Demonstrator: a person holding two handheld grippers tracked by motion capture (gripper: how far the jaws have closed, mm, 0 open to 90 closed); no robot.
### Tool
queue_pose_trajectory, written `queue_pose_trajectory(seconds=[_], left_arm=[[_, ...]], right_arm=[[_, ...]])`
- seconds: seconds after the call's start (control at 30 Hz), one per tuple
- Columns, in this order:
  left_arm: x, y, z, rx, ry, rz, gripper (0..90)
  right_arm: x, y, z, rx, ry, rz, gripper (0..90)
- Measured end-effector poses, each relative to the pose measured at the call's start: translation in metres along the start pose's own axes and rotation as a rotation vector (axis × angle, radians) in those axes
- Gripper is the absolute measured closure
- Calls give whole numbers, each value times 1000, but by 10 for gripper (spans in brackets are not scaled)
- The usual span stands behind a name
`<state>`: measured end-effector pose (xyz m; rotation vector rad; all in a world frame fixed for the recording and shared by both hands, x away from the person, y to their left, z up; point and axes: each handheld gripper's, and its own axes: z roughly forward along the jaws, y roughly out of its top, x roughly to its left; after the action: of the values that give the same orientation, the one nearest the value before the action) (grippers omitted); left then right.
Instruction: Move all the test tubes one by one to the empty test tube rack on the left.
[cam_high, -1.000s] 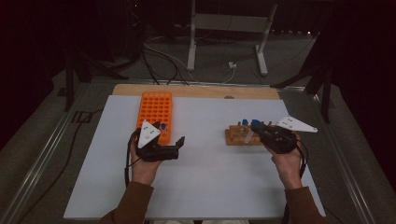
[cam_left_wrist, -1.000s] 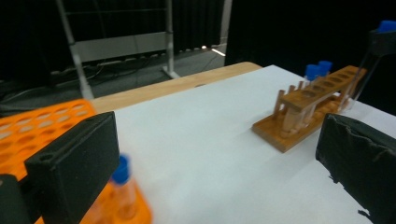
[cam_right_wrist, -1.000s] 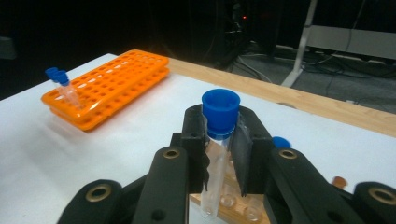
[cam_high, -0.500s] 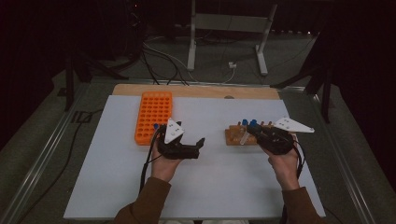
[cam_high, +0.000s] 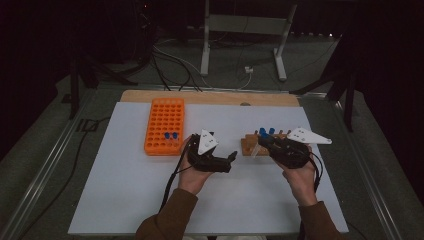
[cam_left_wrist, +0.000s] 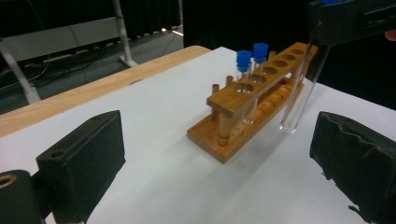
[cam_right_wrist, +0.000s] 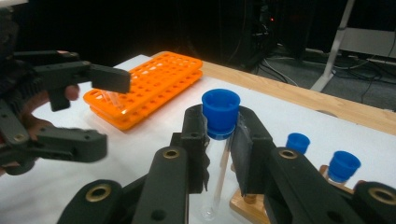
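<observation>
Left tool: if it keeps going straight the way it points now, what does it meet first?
Most likely the clear test tube held by the right tool, hanging just before the wooden rack. The left tool is open; depth is unclear, so it may meet the rack first.

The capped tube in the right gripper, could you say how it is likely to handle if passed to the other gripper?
The tube looks clear and thin-walled, so probably fragile under a hard squeeze. Its smooth wall may slip between pads; the right gripper clamps it just under the blue cap. Being long, round and slender, it would likely roll if laid on the table.
</observation>
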<state>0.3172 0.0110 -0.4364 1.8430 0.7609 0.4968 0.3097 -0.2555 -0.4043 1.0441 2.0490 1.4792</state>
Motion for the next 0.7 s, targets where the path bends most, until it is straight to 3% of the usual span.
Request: queue_pose_trajectory(seconds=[0.37, 0.7], left_arm=[[-14, 6, 13, 2, -56, 29, 132], [-26, 5, 23, -4, -149, 77, 540]], right_arm=[[12, 0, 6, 3, 43, -31, 762], [20, -2, 12, 20, 77, -40, 762]])
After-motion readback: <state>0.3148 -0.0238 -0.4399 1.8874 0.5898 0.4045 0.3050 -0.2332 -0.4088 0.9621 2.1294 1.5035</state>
